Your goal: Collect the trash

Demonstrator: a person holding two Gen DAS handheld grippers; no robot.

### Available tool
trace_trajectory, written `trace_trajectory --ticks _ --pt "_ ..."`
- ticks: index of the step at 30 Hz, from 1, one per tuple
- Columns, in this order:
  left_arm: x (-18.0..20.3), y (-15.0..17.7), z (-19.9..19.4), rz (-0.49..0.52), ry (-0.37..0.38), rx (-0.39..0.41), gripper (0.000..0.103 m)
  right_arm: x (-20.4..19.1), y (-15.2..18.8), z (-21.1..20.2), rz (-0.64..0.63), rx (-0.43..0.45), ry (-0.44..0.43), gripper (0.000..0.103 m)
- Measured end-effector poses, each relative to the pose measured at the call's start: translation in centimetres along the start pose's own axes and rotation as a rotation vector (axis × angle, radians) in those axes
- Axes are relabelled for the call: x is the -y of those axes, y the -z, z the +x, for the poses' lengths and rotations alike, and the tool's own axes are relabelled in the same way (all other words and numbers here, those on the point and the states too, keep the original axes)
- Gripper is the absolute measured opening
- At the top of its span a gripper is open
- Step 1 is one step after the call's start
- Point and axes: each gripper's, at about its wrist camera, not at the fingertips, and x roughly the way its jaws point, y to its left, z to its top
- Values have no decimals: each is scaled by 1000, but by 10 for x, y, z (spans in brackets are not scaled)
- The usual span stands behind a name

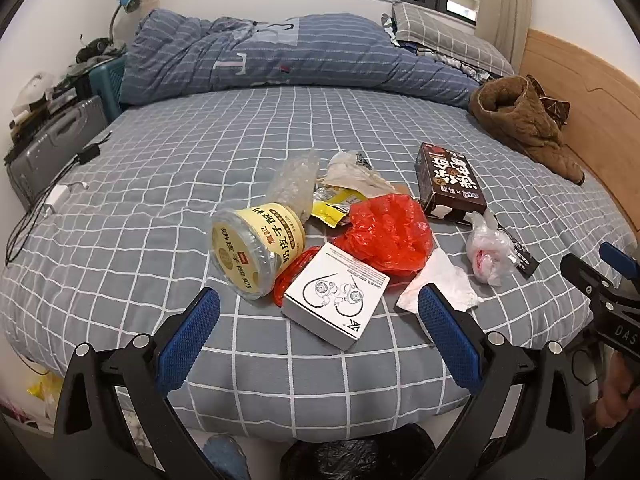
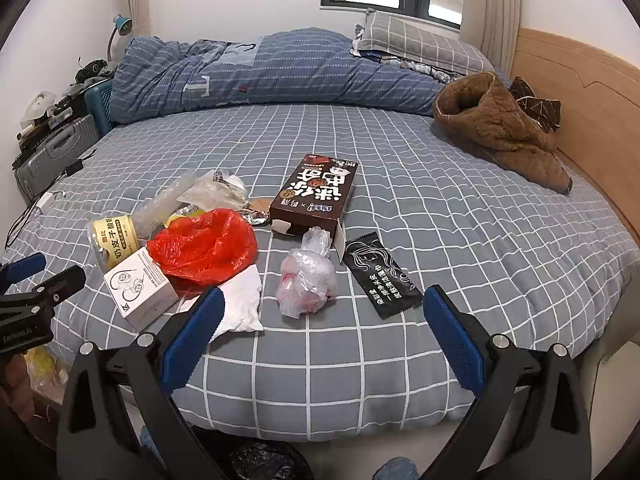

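Trash lies in a heap on the grey checked bed sheet (image 1: 200, 168). A yellow-labelled clear tub (image 1: 256, 254) lies on its side beside a white earphone box (image 1: 336, 296), a red plastic bag (image 1: 386, 234) and a white tissue (image 1: 440, 284). Farther right are a brown snack box (image 2: 314, 196), a crumpled clear bag (image 2: 308, 280) and a black wipe sachet (image 2: 380, 276). My left gripper (image 1: 320, 304) stands open just short of the white box, holding nothing. My right gripper (image 2: 320, 308) stands open in front of the clear bag, also holding nothing.
A blue quilt (image 1: 260, 56) and pillow (image 1: 440, 36) lie at the far side. A brown fleece garment (image 2: 500, 128) sits by the wooden headboard (image 2: 592, 112). A suitcase (image 1: 52, 140) and cables (image 1: 52, 196) are at the left. A black bin bag (image 1: 340, 460) shows below the bed edge.
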Motion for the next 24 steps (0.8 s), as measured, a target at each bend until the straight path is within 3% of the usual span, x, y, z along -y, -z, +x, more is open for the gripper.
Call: trace_trajectory --ticks 24 --pt "-8 0 1 -14 -70 -9 97 -1 0 0 5 3 1 96"
